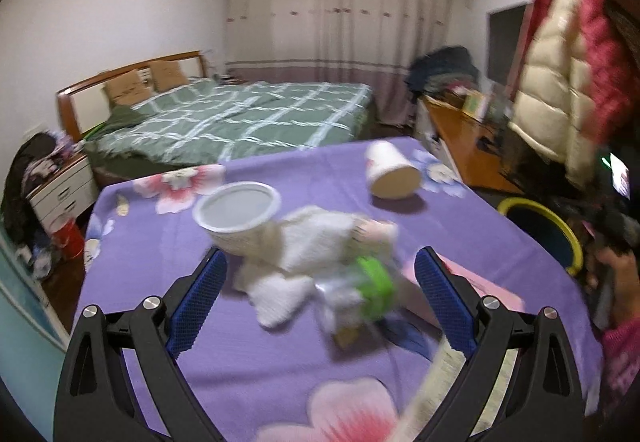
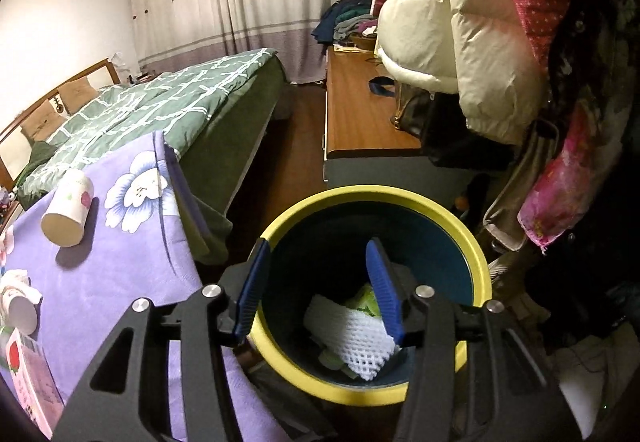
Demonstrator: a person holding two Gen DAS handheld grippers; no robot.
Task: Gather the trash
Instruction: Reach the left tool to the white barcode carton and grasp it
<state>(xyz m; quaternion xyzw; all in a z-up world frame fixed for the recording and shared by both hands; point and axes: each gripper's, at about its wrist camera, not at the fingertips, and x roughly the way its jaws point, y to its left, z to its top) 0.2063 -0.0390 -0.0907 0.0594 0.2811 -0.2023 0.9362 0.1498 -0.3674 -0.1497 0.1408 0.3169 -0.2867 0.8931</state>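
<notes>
Your left gripper (image 1: 320, 290) gapes wide over crumpled tissue (image 1: 304, 258) on the purple cloth (image 1: 240, 362); your right gripper (image 2: 318, 282), empty and parted, hangs above the bin (image 2: 476, 254) holding foam netting (image 2: 360, 342).

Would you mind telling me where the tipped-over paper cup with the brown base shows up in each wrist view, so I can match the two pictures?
Left wrist view: the paper cup lies on its side at the far right of the purple tablecloth, upper centre-right.
Right wrist view: the same cup lies at the left edge, on the cloth.
Shared landmark: the yellow-rimmed bin, right of the table.
</notes>
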